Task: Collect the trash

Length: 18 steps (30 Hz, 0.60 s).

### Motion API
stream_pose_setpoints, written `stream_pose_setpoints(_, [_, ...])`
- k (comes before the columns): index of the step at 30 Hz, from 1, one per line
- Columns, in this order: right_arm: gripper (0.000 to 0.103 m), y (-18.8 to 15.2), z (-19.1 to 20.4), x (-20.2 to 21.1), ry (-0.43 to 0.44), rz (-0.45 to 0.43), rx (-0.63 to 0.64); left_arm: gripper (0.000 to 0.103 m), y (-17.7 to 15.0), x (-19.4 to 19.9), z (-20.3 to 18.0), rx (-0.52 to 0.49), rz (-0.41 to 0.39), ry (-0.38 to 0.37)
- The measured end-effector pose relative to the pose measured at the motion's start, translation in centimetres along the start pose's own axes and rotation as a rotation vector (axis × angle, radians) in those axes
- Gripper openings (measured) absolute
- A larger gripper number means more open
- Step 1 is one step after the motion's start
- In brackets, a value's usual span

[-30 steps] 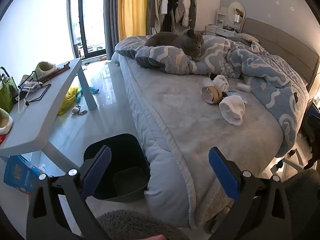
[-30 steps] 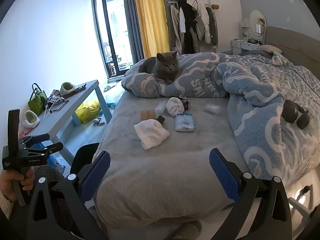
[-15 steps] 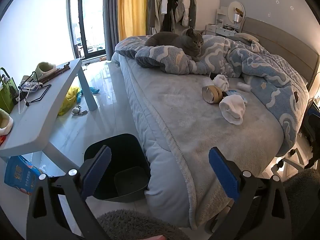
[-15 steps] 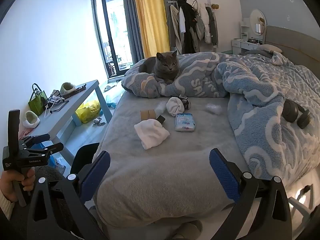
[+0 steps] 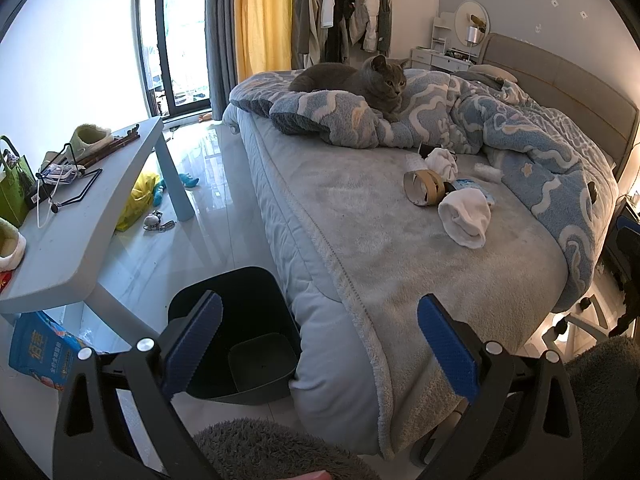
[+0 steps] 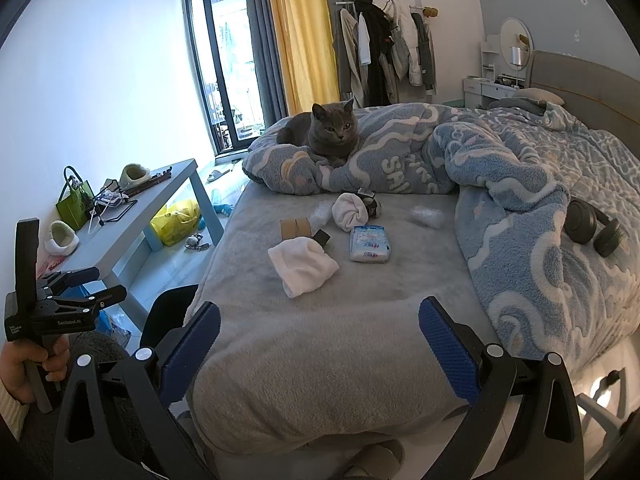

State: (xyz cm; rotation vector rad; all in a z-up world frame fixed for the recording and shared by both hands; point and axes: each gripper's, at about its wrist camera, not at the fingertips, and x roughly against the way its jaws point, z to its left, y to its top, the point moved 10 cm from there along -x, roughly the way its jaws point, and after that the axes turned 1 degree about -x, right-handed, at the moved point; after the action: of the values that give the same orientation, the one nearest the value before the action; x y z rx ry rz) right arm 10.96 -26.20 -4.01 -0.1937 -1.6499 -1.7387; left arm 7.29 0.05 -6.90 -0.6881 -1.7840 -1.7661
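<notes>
While both grippers wait with jaws wide apart and empty, the left gripper hangs over the black bin — probably ready to receive — and the cardboard roll lies well ahead of the right gripper on the bed.

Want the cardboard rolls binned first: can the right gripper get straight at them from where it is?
Probably yes. The right gripper is open above the bed's near edge, and bare blanket leads to the cardboard rolls; only the white sock lies just in front.
</notes>
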Motion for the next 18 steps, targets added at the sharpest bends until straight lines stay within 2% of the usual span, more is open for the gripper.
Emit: stream_pose_setpoints(18, [0.100,-0.08,-0.06,-0.05,0.000,0.002,0.000,0.100,0.01,0.02,-0.03,0.000,0.000,0.003])
